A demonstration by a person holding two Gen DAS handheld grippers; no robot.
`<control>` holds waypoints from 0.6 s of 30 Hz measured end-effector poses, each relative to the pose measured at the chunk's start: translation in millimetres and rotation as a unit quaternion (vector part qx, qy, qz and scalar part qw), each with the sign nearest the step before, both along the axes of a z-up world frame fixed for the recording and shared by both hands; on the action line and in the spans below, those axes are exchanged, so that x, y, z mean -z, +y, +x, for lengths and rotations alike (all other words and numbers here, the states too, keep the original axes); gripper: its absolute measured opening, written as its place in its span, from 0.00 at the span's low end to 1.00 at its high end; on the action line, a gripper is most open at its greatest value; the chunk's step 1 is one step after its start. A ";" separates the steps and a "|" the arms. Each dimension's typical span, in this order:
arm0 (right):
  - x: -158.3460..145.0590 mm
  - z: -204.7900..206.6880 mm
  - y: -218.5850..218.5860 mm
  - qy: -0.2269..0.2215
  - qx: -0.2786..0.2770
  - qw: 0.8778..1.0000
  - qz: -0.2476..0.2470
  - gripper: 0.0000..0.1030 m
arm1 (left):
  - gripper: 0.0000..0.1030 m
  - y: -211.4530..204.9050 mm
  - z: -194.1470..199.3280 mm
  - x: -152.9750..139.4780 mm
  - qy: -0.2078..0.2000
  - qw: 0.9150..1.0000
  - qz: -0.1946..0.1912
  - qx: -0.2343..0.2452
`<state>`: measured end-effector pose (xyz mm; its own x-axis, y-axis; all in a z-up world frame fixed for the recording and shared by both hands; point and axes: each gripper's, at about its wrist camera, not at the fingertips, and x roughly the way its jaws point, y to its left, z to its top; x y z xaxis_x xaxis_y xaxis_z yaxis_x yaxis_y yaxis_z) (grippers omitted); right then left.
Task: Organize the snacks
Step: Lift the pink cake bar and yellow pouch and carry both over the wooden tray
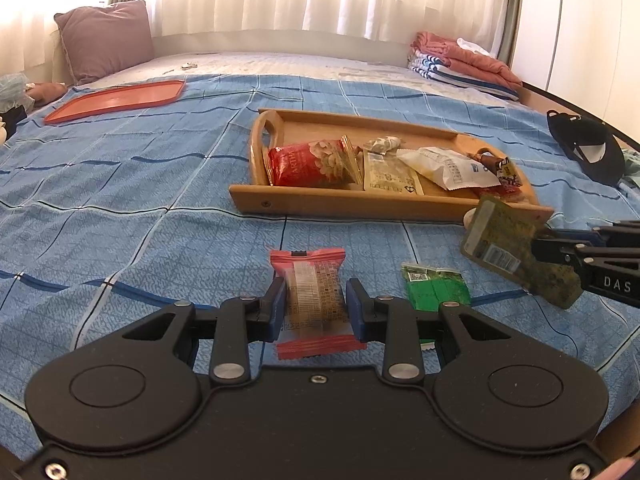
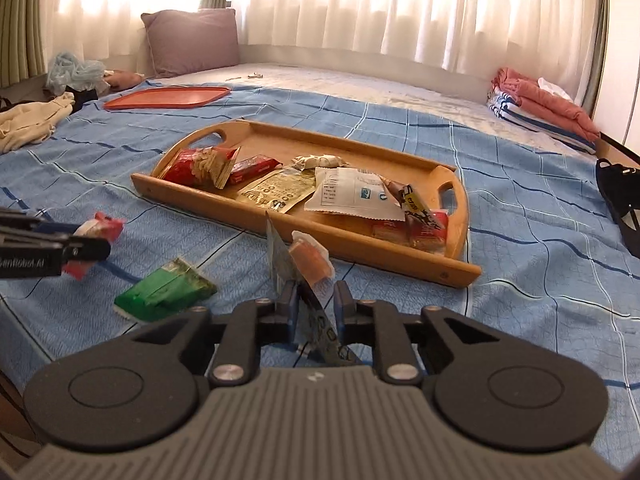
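Note:
My left gripper [image 1: 316, 296] is shut on a red-edged snack packet [image 1: 312, 300] held just above the blue bedspread; the right wrist view shows that left gripper [image 2: 92, 240] at the far left. My right gripper [image 2: 316, 300] is shut on a flat olive-green packet [image 1: 516, 248], which appears edge-on [image 2: 320, 320] between its fingers and hangs in front of the wooden tray's near right corner. The wooden tray [image 1: 352, 202] holds several snack packets. A green packet [image 1: 436, 288] lies on the bedspread between the grippers. A small orange packet [image 2: 312, 260] sits just beyond the right fingertips.
An orange flat lid [image 1: 116, 98] lies at the back left, near a mauve pillow [image 1: 104, 38]. Folded towels [image 1: 464, 60] are stacked at the back right. A black cap [image 1: 588, 148] rests at the right edge, and loose clothes [image 2: 28, 120] lie at the left.

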<state>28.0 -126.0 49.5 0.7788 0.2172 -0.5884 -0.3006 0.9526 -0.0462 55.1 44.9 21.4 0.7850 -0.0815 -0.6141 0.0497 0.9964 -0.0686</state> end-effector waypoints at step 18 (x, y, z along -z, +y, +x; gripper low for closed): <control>-17.3 -6.8 -0.6 0.013 -0.019 0.998 0.057 0.08 | 0.29 -2.1 10.2 -21.5 -0.020 1.000 -0.005 0.009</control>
